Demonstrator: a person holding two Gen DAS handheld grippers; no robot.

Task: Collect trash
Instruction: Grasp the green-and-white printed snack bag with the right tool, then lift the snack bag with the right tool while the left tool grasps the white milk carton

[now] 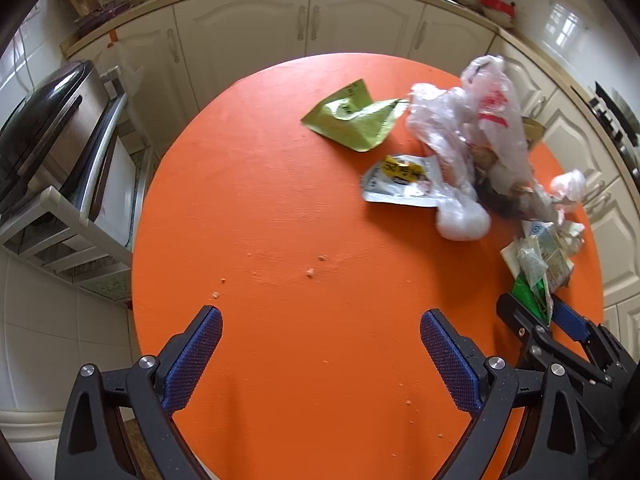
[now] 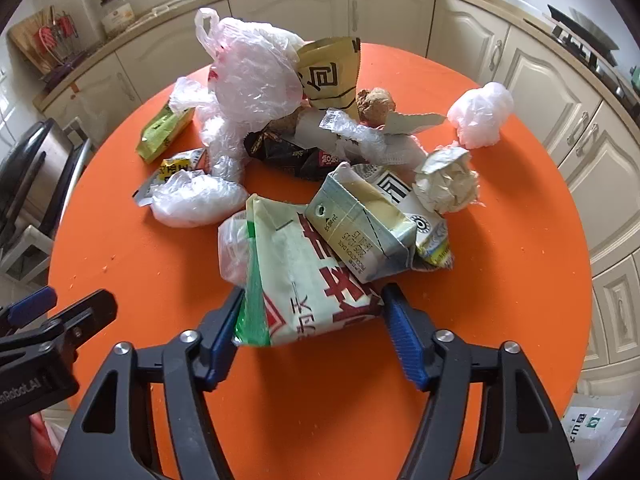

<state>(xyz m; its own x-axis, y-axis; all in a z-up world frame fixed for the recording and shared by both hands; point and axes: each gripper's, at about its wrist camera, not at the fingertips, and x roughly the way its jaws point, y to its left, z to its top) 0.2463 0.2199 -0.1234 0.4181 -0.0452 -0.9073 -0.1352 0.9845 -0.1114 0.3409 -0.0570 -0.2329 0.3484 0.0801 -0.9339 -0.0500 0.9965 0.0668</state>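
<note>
A kitchen with cream cupboards rings a round orange tabletop [image 2: 520,280], and the trash sits in one heap toward its far side. In the right wrist view the heap runs from a big crumpled plastic bag [image 2: 252,76] at twelve o'clock down to a white packet with red lettering [image 2: 312,280] at the near edge, with a flattened milk carton [image 2: 360,228] lying across its upper end and a ball of paper [image 2: 448,184] at two o'clock.

The right gripper [image 2: 310,322] straddles the near end of that packet, its jaws partway closed; the blue pads sit against or just beside the packet's two edges, though I cannot tell whether they press yet. The left gripper [image 1: 320,356] hangs over bare tabletop at about eight o'clock from the heap, jaws wide apart and holding nothing.

To do this pick well, the right jaws likely need to close until the packet's soft sides buckle a little, since a thin pouch slips from a light pinch. Lifting it straight up risks tipping the carton off, so drawing it back toward six o'clock first seems safer. The green wrapper [image 1: 352,120] and the small silver pouch [image 1: 404,180] lie apart at the heap's ten o'clock side, easy work for the idle left gripper.
</note>
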